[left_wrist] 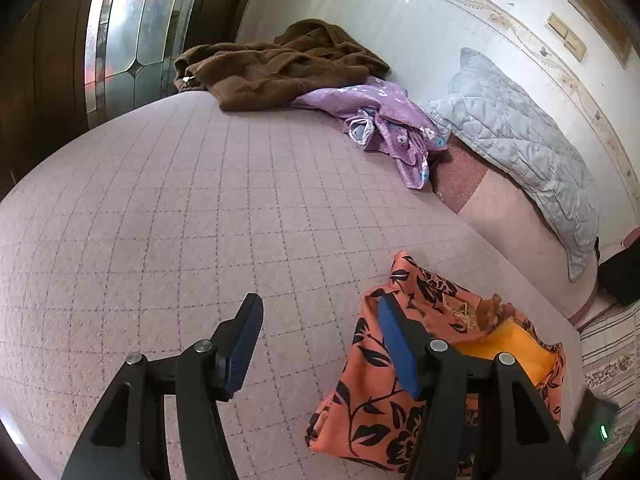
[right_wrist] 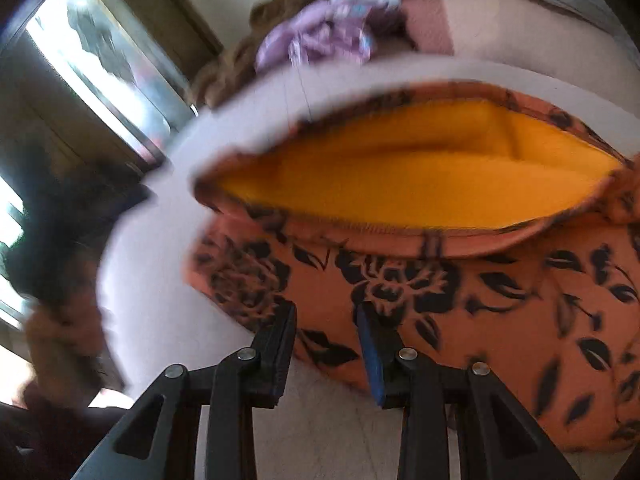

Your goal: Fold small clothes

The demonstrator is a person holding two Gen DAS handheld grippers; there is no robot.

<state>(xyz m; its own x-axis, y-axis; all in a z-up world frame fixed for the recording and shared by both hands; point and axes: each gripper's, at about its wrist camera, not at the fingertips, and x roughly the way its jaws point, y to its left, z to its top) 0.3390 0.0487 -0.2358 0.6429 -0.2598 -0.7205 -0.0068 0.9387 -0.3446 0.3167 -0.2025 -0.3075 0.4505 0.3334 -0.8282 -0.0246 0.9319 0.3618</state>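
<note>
An orange garment with black flower print and a yellow lining (left_wrist: 372,396) lies bunched on the pale checked bed cover (left_wrist: 160,220), at the lower right of the left wrist view. My left gripper (left_wrist: 320,344) is open above the cover, its right finger over the garment's left edge. In the blurred right wrist view the same garment (right_wrist: 460,292) fills the middle, its yellow inside facing up. My right gripper (right_wrist: 326,328) is open, its fingertips at the garment's near edge with nothing between them.
A brown fleece garment (left_wrist: 276,64) and a purple flowered cloth (left_wrist: 384,120) lie at the far edge of the bed. A grey quilted pillow (left_wrist: 516,148) leans on the white wall. A glass-panelled door (left_wrist: 136,28) stands at the left.
</note>
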